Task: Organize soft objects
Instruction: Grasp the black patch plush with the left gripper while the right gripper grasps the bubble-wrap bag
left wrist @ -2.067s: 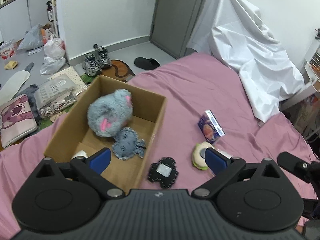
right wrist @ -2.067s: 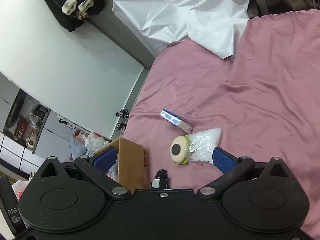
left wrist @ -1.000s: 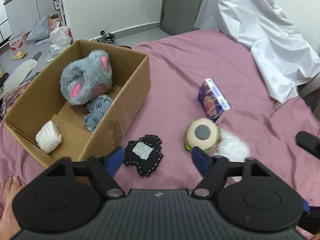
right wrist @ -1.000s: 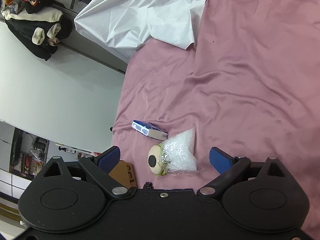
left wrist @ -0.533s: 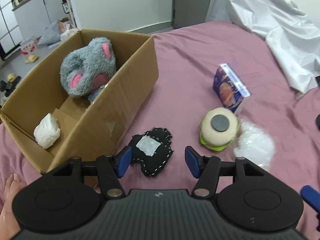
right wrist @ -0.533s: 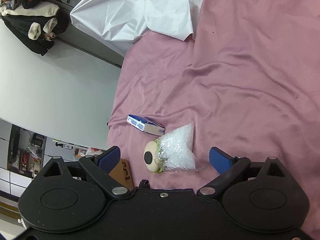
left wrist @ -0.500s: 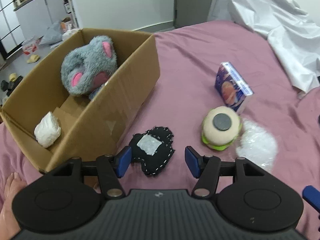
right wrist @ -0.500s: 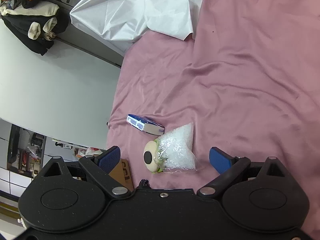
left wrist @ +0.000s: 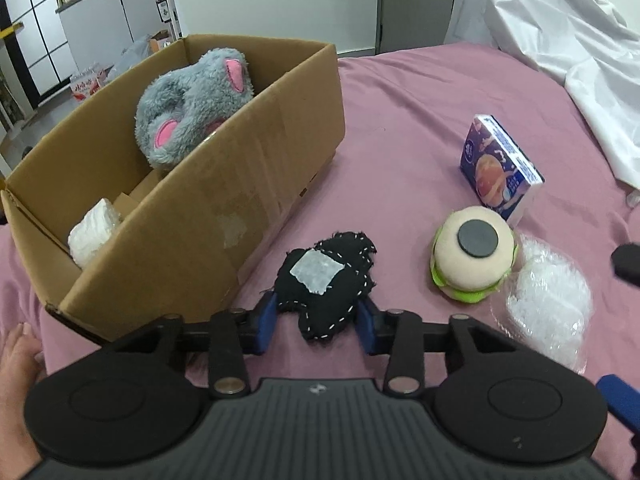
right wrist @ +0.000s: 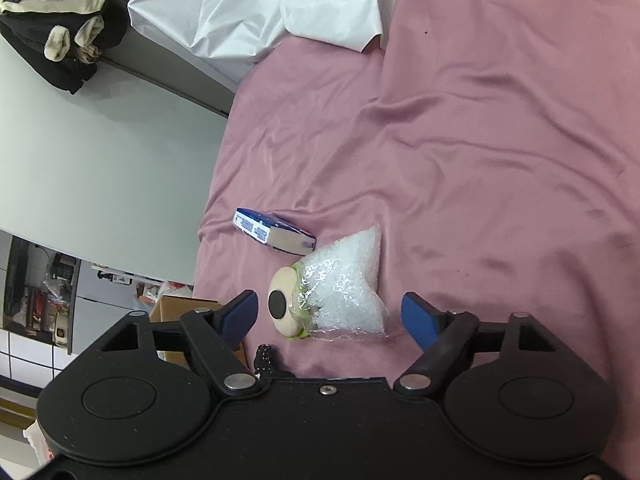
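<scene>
A black felt toy [left wrist: 324, 280] with a white patch lies on the pink bed beside the cardboard box [left wrist: 224, 200]. My left gripper [left wrist: 316, 322] has its jaws closing, and both blue pads touch the toy's near end. A plush burger [left wrist: 472, 256] and a clear bag of white filling [left wrist: 548, 300] lie to the right. In the right wrist view, my right gripper [right wrist: 330, 318] straddles the burger [right wrist: 282, 306] and the bag [right wrist: 344, 280]. Its jaws are closing, and the pads stand clear of both. The box holds a grey plush [left wrist: 192, 108] and a white wad [left wrist: 94, 232].
A small blue printed carton [left wrist: 500, 164] stands behind the burger. A crumpled white sheet [left wrist: 560, 40] covers the bed's far right. A person's hand [left wrist: 16, 352] rests at the lower left by the box. The floor beyond the bed is cluttered.
My left gripper came down over the black felt toy and its jaws narrowed until they met it. My right gripper sank toward the burger and bag, and its jaws narrowed.
</scene>
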A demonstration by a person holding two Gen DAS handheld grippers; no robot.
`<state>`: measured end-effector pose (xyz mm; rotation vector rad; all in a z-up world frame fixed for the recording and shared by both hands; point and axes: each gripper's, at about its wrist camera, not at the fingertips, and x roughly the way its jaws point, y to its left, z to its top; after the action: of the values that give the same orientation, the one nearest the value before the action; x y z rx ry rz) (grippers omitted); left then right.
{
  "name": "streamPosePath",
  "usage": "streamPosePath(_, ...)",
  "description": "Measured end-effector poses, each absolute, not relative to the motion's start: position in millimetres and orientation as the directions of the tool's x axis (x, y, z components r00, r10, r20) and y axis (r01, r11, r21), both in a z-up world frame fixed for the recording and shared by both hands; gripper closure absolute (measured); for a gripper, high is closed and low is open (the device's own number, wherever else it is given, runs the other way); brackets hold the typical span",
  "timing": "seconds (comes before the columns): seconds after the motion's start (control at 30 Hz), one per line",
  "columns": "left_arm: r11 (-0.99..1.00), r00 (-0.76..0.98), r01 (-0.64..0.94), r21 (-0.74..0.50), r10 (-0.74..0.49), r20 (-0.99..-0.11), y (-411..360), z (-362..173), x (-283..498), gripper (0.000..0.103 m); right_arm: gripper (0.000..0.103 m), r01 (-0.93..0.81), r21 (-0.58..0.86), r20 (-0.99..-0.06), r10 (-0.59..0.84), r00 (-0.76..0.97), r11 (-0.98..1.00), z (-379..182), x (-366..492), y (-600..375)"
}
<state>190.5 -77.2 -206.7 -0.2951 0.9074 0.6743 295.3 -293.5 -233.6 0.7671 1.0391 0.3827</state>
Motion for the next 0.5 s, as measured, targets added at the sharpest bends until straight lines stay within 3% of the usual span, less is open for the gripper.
streamPosePath(0.27,0.775,0.466,-0.632,-0.016,0.362,-0.807,-71,-202,185,0.088,0.026,0.082,0.721,-0.640,0.617,0.459,0.688,-246,302,-285)
streamPosePath(0.5,0.800,0.504,-0.595,-0.076,0.298,-0.811,-71,-193,176,0.088,0.027,0.083,0.715,-0.642,0.606,0.469,0.694,-255,310,-281)
